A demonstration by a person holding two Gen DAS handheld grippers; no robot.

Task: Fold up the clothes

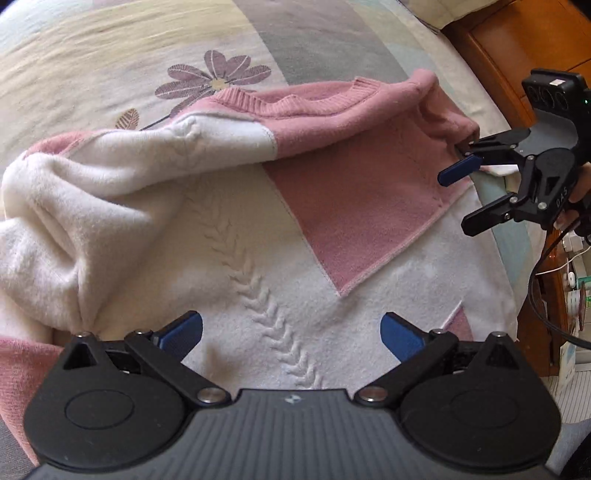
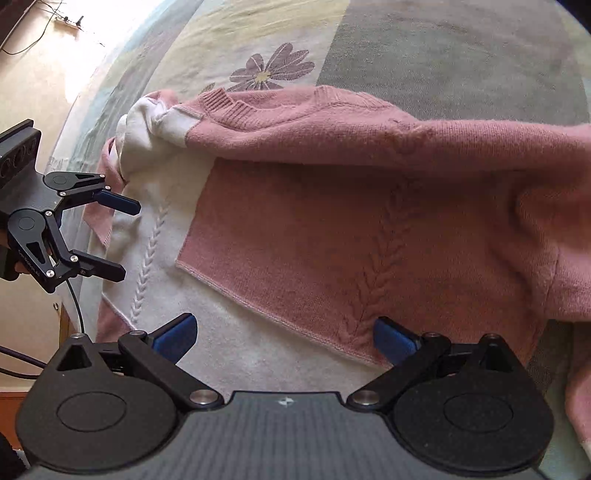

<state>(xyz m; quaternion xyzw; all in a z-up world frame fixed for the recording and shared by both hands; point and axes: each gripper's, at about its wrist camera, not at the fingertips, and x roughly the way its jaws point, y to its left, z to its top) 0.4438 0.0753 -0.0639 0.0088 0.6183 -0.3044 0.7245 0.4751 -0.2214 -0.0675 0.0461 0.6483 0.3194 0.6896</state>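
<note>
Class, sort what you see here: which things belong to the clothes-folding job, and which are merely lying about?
Belongs to the job:
pink and white sweater
left gripper
right gripper
bedspread, the folding surface

Lying about:
power strip
cables
wooden furniture

The sweater [image 1: 258, 229] lies on the bed [image 1: 110, 55], between the left tongs [image 2: 122, 240] and right tongs [image 1: 458, 199].

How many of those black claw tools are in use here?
2. The left gripper hovers open over the sweater's white part; the right gripper, also open, over its pink part.
</note>
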